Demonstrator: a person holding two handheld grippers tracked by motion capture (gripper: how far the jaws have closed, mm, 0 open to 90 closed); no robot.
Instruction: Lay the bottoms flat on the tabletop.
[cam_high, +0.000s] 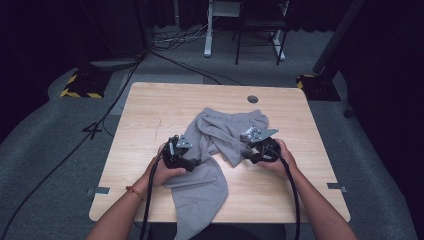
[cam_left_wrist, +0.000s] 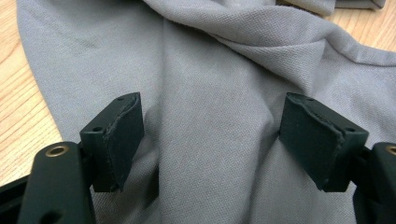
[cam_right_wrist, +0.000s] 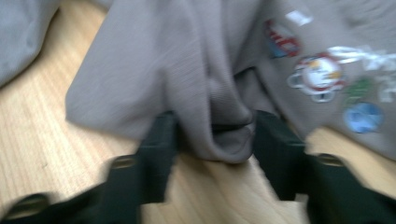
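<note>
Grey sweatpants (cam_high: 220, 127) lie crumpled in the middle of the wooden table (cam_high: 150, 110), one leg trailing over the near edge. My left gripper (cam_high: 196, 162) sits at the left side of the cloth. In the left gripper view it (cam_left_wrist: 210, 135) is open, its pads spread wide over smooth grey fabric (cam_left_wrist: 210, 70) without pinching it. My right gripper (cam_high: 249, 154) is at the garment's right side. In the blurred right gripper view a bunched fold (cam_right_wrist: 219, 126) fills the gap between its jaws (cam_right_wrist: 215, 140), touching both pads. Colourful printed badges (cam_right_wrist: 322, 74) show on the cloth beyond.
A round cable hole (cam_high: 252, 99) sits near the table's far edge. Bare wood (cam_high: 300, 165) lies to the right of the garment and more to the left. Cables (cam_high: 115, 105) run over the grey floor, and stand bases with yellow-black stripes (cam_high: 80, 85) flank the table.
</note>
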